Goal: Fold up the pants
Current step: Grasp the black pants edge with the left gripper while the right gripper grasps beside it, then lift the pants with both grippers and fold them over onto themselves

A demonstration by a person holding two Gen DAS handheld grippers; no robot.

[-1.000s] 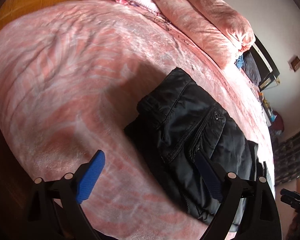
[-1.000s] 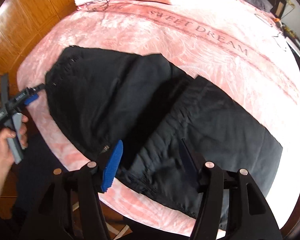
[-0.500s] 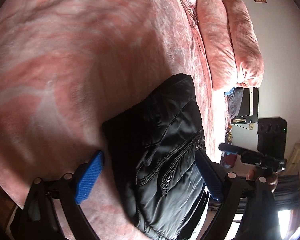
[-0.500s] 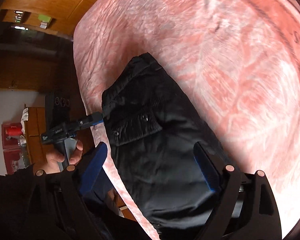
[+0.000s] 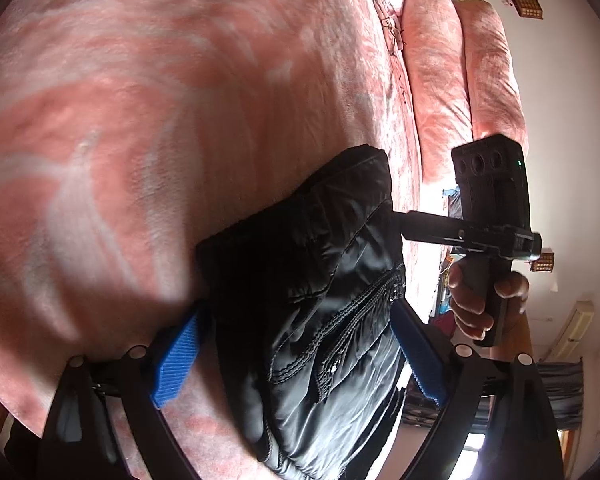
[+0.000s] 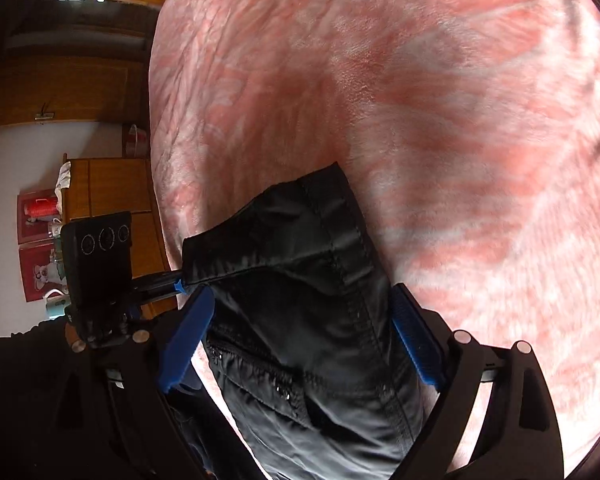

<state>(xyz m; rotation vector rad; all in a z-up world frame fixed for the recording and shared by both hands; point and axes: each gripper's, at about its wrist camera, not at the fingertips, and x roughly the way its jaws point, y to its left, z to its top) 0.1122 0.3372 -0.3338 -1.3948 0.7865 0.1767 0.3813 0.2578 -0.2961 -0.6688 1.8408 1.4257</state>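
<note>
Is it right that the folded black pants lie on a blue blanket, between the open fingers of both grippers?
Not quite: the blanket is pink, not blue, as both wrist views show. The rest holds: the folded black pants lie between the open fingers of both grippers.

I see a big pink blanket point(image 5: 180, 120) with pale swirls all over the bed. Two fat pink pillows point(image 5: 464, 80) lie side by side at its far end, by a white wall point(image 5: 572, 100). On my other side stands a brown wooden cabinet point(image 6: 112, 192), and red pictures point(image 6: 36, 240) hang beside it.
</note>
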